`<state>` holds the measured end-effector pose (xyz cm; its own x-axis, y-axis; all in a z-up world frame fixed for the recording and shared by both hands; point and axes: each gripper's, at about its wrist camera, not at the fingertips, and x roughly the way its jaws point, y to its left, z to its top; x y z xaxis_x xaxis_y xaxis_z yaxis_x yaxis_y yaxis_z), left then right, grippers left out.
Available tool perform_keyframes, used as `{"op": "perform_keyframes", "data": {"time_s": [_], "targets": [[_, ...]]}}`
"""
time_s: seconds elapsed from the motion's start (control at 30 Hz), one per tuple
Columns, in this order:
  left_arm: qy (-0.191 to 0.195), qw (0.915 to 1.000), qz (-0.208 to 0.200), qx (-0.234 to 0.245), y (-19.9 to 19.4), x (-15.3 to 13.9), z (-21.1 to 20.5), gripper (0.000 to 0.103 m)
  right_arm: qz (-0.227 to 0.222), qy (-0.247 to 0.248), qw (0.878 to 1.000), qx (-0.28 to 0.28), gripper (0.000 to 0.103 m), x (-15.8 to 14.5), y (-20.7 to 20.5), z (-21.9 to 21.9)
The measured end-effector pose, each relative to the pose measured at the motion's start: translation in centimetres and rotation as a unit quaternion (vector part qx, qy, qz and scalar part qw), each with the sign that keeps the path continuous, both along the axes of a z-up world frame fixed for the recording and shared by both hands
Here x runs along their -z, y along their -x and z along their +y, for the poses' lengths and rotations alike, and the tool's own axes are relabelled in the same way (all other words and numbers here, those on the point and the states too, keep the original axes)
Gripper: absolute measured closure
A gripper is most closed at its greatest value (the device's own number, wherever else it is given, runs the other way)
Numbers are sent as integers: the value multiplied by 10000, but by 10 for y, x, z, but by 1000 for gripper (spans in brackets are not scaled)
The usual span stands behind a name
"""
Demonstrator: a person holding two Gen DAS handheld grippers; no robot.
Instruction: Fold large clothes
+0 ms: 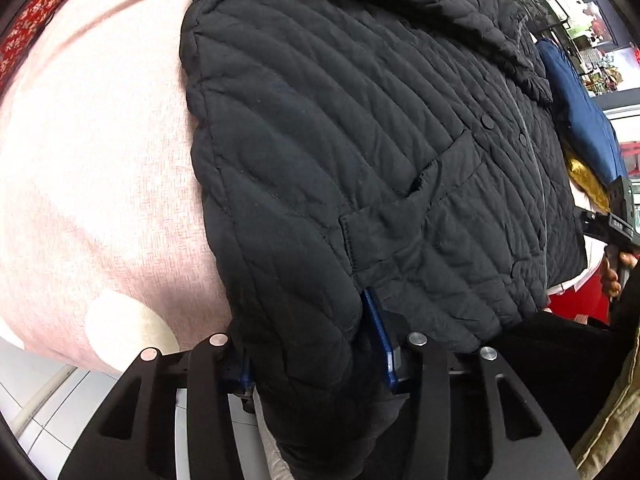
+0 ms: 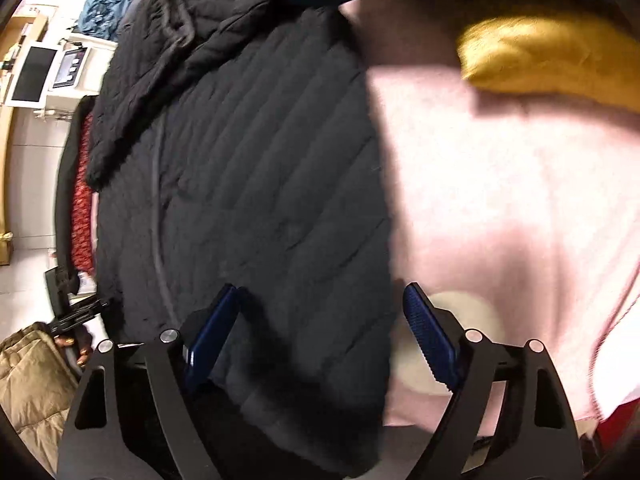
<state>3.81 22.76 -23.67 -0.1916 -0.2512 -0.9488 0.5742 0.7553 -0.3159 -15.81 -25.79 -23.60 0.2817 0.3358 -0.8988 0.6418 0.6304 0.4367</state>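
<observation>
A black quilted jacket (image 1: 340,140) lies spread on a pink bed cover (image 1: 92,168), its snap front and a pocket facing up. My left gripper (image 1: 312,356) is shut on the jacket's near hem corner, which bunches between the blue pads (image 1: 382,336) and hides the left one. In the right wrist view the jacket (image 2: 248,184) fills the left half. My right gripper (image 2: 320,332) stands open astride the jacket's side edge. One of its pads (image 2: 212,332) rests over the fabric, the other over the pink cover (image 2: 500,200). The right gripper (image 1: 618,220) also shows at the left view's right edge.
A navy garment (image 1: 580,112) and a mustard one (image 2: 540,56) lie at the bed's far side. Red patterned cloth (image 2: 82,200) runs along one edge. A tan quilted coat (image 2: 32,380) hangs below. White tiled floor (image 1: 52,412) and white devices (image 2: 36,76) lie beyond.
</observation>
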Motion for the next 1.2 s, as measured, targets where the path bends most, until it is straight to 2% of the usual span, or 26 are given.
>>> {"op": "perform_keyframes", "data": {"time_s": [0.07, 0.1, 0.17, 0.23, 0.3, 0.33, 0.37, 0.4, 0.47, 0.53, 0.57, 0.6, 0.63, 0.7, 0.9, 1.03, 1.2], "targets": [[13, 10000, -51, -81, -7, 1, 4, 54, -38, -18, 9999, 136, 19, 2, 0, -8], [16, 9999, -56, -161, -15, 3, 9, 36, -45, -60, 9998, 172, 19, 0, -2, -7], [-141, 9987, -35, -495, -25, 10, 28, 19, -8, -309, 9994, 148, 19, 7, -3, -5], [-62, 9978, 50, -664, -26, 16, 34, 18, 35, -505, 9986, 125, 19, 16, -1, 0], [-18, 9977, 39, -673, -23, 14, 33, 19, -3, -556, 9984, 84, 19, 12, -5, 10], [60, 9978, 111, -649, -22, 12, 43, 19, -44, -748, 9972, 80, 20, 14, -4, 15], [161, 9978, 230, -596, -18, 11, 43, 21, -66, -901, 9959, 79, 21, 15, -8, 23], [185, 9980, 291, -531, -13, 12, 40, 24, -47, -1143, 9934, 19, 25, 19, -5, 30], [165, 9986, 447, -241, 1, 14, 38, 34, 40, -1320, 9911, -150, 34, 21, -9, 51], [81, 9981, 616, -61, 10, 19, 36, 54, 156, -1389, 9895, -366, 45, 23, 1, 58], [78, 9979, 647, -46, 12, 19, 35, 59, 176, -1320, 9903, -389, 56, 22, 3, 61], [129, 9975, 687, -66, 12, 17, 33, 72, 145, -1331, 9904, -344, 66, 21, 2, 61], [135, 9975, 692, -64, 12, 15, 30, 80, 103, -1361, 9902, -285, 75, 19, 1, 61], [185, 9978, 631, 123, 11, 7, 25, 91, 20, -1385, 9899, -296, 82, 14, -3, 62], [447, 9939, 721, 704, 16, -16, 27, 95, -77, -1302, 9892, -673, 91, -10, -4, 67], [275, 9911, 867, 967, 32, -11, 23, 95, 18, -1541, 9860, -639, 93, -9, 14, 74], [254, 9931, 955, 625, 20, -8, 20, 96, 176, -1679, 9851, -337, 93, 0, 22, 79]]}}
